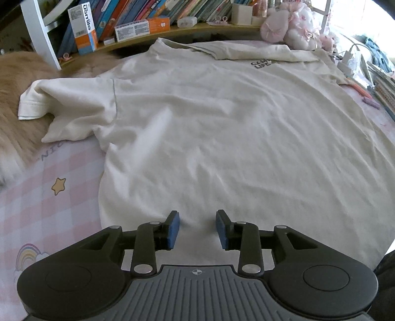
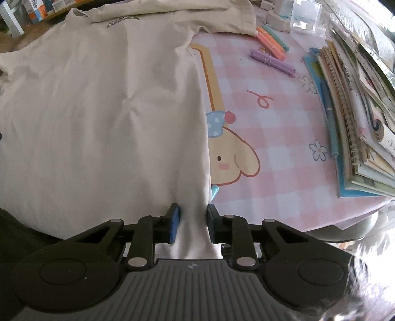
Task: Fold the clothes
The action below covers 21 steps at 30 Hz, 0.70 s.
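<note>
A cream T-shirt (image 1: 222, 123) lies spread front-up on a pink checked tablecloth (image 1: 37, 210), collar at the far side. Its left sleeve (image 1: 49, 103) sticks out. The other sleeve (image 1: 246, 51) is folded in over the chest, partly covering a dark print (image 1: 263, 64). My left gripper (image 1: 197, 228) hovers at the near hem, open, with flat cloth under the gap between its blue pads. My right gripper (image 2: 192, 223) sits at the near right corner of the T-shirt (image 2: 98, 111). A raised ridge of cloth fills the narrow gap between its pads.
A stack of books and notebooks (image 2: 358, 111) fills the table's right side, with highlighters (image 2: 271, 42) and a clear box (image 2: 306, 17) beyond the shirt. A bookshelf (image 1: 148, 14) and pink plush toys (image 1: 291, 24) line the back. Tan fur (image 1: 14, 98) lies at the left.
</note>
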### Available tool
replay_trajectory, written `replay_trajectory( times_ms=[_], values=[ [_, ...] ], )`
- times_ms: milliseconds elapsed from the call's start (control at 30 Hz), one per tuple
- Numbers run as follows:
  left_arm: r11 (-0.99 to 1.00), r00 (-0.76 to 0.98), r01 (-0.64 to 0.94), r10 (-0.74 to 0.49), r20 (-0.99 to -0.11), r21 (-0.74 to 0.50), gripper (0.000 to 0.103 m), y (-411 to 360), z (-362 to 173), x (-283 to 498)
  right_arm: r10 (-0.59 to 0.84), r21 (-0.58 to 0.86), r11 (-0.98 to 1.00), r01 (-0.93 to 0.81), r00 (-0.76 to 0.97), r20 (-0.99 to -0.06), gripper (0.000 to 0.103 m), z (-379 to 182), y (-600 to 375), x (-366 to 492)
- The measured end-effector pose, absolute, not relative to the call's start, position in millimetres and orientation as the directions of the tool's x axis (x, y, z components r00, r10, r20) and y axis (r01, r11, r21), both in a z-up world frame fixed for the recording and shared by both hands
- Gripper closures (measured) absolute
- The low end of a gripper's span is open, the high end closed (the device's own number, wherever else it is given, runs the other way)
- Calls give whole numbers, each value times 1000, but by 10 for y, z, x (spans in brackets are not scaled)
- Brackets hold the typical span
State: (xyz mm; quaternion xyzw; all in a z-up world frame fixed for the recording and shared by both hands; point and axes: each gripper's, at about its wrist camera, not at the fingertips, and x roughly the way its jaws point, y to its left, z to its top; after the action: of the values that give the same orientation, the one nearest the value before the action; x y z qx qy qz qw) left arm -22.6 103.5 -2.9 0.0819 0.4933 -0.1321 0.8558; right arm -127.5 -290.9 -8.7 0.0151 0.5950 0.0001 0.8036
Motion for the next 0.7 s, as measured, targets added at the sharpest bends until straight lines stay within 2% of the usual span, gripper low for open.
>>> replay_trajectory(
  times_ms=[100, 167, 233, 367, 400, 433, 467, 600, 700],
  values=[
    [950, 486, 311, -154, -860, 5, 62, 1033, -40, -242, 33, 41, 999, 21, 291, -956, 94, -41, -2907, -1283],
    [946, 493, 323, -160, -855, 9, 57, 1021, -48, -262, 29, 32, 999, 4, 301, -953, 95, 22, -2854, -1289],
    [942, 498, 335, -165, -851, 13, 55, 1010, -56, -276, 81, 85, 996, -2, 311, -947, 95, 83, -2787, -1305],
    [940, 501, 342, -173, -848, 11, 52, 1017, -62, -277, 390, 405, 915, -4, 273, -879, 93, 45, -2688, -1313],
    [939, 502, 344, -174, -847, 10, 52, 1019, -64, -277, 396, 410, 912, -5, 272, -877, 83, 43, -2671, -1325],
    [938, 503, 345, -176, -846, 10, 52, 1021, -66, -278, 381, 394, 919, -6, 275, -883, 76, 48, -2658, -1340],
    [938, 504, 347, -178, -845, 9, 52, 1023, -67, -278, 355, 371, 929, 1, 290, -889, 65, 68, -2686, -1352],
    [935, 507, 354, -186, -842, 7, 51, 1030, -74, -279, 265, 316, 945, 86, 365, -893, 64, 181, -2961, -1371],
    [934, 509, 357, -188, -840, 8, 46, 1026, -81, -281, 111, 156, 983, 96, 368, -923, 64, 138, -3027, -1294]
  ],
)
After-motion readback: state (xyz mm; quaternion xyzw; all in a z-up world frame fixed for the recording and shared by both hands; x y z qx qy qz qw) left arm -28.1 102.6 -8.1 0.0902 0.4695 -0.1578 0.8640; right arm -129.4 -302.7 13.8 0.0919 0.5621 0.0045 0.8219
